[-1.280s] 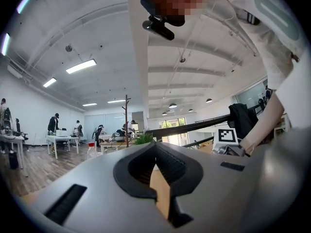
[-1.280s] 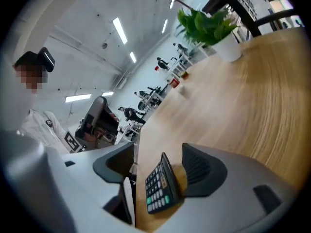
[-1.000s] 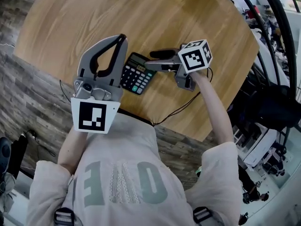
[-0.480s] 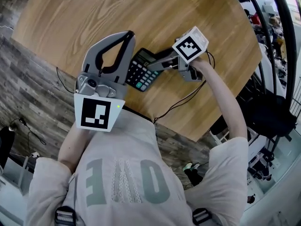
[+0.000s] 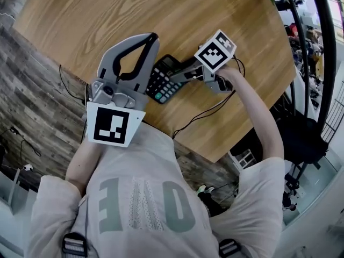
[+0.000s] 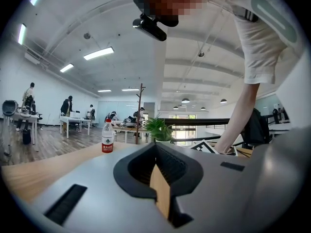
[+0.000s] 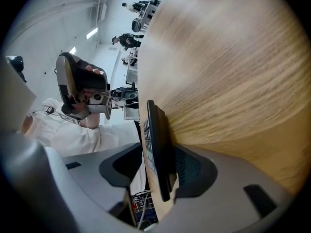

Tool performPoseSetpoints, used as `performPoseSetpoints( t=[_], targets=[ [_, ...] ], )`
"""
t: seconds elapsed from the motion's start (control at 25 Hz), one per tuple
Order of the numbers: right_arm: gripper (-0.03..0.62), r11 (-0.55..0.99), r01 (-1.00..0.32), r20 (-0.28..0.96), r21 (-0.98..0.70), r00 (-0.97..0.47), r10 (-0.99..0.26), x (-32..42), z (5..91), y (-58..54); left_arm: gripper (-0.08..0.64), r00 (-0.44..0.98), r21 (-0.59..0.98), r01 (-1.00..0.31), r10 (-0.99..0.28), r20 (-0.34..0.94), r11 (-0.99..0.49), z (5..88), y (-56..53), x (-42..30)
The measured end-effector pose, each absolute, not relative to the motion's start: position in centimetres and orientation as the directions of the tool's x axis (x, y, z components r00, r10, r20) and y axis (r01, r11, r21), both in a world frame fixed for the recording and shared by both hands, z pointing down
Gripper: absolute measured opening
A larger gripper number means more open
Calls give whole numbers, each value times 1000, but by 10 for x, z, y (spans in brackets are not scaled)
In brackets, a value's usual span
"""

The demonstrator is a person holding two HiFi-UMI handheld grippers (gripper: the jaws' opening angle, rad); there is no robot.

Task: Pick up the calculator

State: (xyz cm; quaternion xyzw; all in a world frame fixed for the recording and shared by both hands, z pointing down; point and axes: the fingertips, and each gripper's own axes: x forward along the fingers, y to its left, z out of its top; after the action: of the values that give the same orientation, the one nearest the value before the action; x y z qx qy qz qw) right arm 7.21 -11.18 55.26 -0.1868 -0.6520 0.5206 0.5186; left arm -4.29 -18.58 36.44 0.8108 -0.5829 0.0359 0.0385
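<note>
Calculator (image 5: 161, 86) on table (image 5: 107, 26), nr front edge

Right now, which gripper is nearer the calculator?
Right. The right gripper has the calculator edge-on between its closing jaws. The left gripper, shut and empty, is beside the calculator's left side in the head view, pointing past it.
</note>
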Motion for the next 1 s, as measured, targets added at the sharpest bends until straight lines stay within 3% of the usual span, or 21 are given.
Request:
performPoseSetpoints(
  t=[0.2,0.64,1.0],
  targets=[
    [134,462,-288,538,-839,-308,785,77,560,-112,8,302,33,-953,-948,100,-301,366,-187,-45],
    [112,525,-268,586,-808,-266,765,77,559,-113,8,272,40,-962,-956,107,-270,368,-190,-57],
    [102,536,-325,625,-779,-330,708,74,552,-121,8,250,20,-968,-964,88,-249,361,-189,-68]
  ],
)
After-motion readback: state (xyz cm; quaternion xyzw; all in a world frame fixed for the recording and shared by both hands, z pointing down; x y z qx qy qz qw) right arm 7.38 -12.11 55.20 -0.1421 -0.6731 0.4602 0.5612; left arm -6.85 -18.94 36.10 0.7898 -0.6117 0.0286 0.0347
